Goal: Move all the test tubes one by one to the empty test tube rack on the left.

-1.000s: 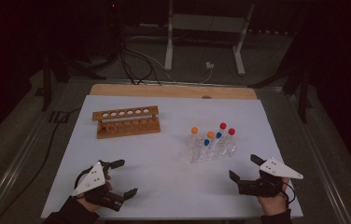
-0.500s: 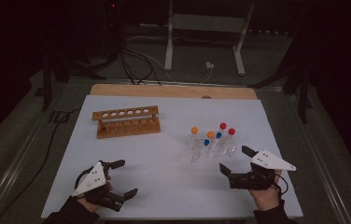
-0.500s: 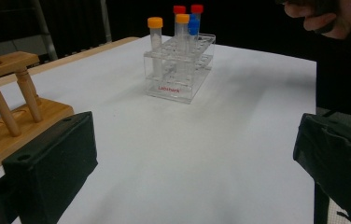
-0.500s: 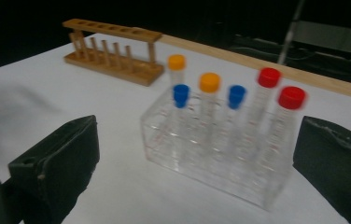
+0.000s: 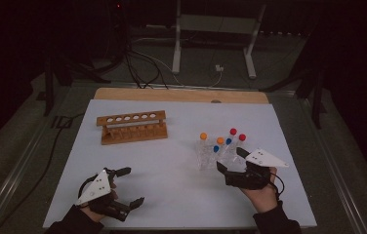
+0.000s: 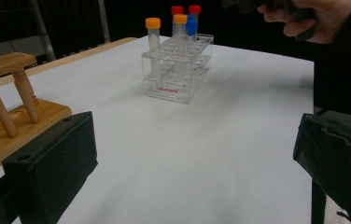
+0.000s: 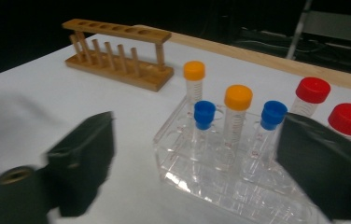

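A clear plastic rack (image 5: 210, 157) holds several tubes with orange, blue and red caps right of the table's middle. My right gripper (image 5: 230, 158) sits at the rack's near right corner. It is open, and its jaws have just been closing a little with no pad pressing on anything. In the right gripper view (image 7: 201, 163) the jaws frame the rack (image 7: 220, 182), with a blue-capped tube (image 7: 274, 113) beside the right jaw. My left gripper (image 5: 132, 186) rests open at the near left, empty (image 6: 192, 163).
An empty wooden tube rack (image 5: 132, 126) stands at the back left of the white mat (image 5: 172, 170), and its end shows in the left gripper view (image 6: 5, 116). A wooden strip (image 5: 181, 95) runs along the mat's far edge. Cables and a metal stand lie beyond.
My right gripper has moved left and forward up to the clear rack. The left gripper has stayed where it was.
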`<action>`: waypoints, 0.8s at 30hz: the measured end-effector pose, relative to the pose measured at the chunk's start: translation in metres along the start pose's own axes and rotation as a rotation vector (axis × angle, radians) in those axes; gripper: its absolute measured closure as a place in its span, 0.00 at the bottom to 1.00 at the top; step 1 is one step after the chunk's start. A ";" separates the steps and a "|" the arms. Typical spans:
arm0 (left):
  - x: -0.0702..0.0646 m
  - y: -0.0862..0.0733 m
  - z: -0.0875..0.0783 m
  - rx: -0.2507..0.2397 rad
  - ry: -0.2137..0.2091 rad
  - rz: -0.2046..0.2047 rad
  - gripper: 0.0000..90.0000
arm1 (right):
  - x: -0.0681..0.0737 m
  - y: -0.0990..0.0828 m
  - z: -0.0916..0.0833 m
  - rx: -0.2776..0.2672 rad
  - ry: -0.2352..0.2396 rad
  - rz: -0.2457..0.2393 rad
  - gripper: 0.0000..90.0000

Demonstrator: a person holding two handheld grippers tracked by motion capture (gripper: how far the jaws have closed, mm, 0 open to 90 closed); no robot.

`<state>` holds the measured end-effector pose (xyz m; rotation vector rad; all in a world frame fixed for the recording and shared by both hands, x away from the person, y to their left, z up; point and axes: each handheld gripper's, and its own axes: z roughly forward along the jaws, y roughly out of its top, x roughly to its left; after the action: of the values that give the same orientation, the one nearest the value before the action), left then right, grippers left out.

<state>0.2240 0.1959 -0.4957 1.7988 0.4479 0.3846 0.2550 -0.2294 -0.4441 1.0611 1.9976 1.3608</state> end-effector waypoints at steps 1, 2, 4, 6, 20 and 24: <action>0.000 0.000 0.000 0.000 0.000 0.000 0.00 | -0.001 -0.001 0.002 0.003 -0.010 0.005 0.19; 0.000 0.000 0.000 0.001 -0.001 0.000 0.00 | -0.001 -0.001 0.002 0.003 -0.010 0.005 0.19; 0.000 0.000 0.000 0.002 0.000 0.001 0.00 | -0.002 -0.002 0.009 0.029 0.001 0.016 0.23; 0.000 0.000 0.000 0.002 -0.001 0.001 0.00 | -0.003 -0.004 0.018 0.070 0.004 0.014 0.32; 0.000 0.000 0.000 0.004 -0.001 0.009 0.00 | 0.000 -0.004 0.041 0.171 -0.044 0.008 0.70; 0.000 0.000 0.000 0.003 -0.001 0.009 0.00 | -0.002 -0.004 0.045 0.190 -0.049 0.014 0.74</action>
<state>0.2237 0.1960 -0.4956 1.8038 0.4405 0.3895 0.2893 -0.2075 -0.4647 1.1817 2.1191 1.1575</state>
